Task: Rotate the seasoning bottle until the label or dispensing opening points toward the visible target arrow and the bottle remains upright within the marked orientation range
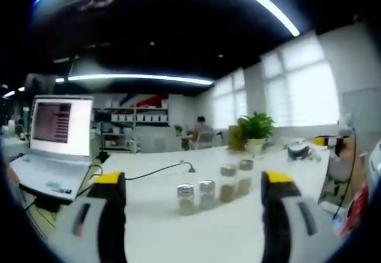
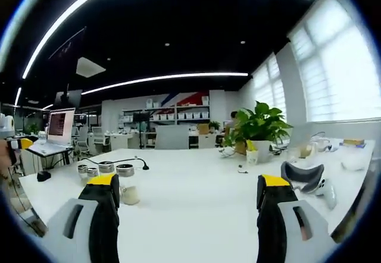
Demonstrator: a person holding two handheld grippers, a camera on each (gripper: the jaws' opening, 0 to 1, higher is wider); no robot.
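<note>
Several small seasoning bottles with silver lids stand upright in a slanted row on the white table point(image 1: 178, 233). The nearest bottle point(image 1: 186, 198) holds dark seasoning, and the farthest bottle point(image 1: 245, 174) is paler. My left gripper point(image 1: 193, 178) is open, its yellow-tipped jaws wide apart and short of the row, touching nothing. In the right gripper view the same bottles point(image 2: 125, 171) cluster at the left, partly behind the left jaw. My right gripper point(image 2: 189, 181) is open over bare table, well to the right of them.
An open laptop point(image 1: 59, 133) sits at the table's left end, with a black cable point(image 1: 161, 169) running behind the bottles. A potted plant point(image 2: 259, 126), a grey headset-like object point(image 2: 301, 176) and small clutter lie toward the windows. A person point(image 1: 201, 129) sits far back.
</note>
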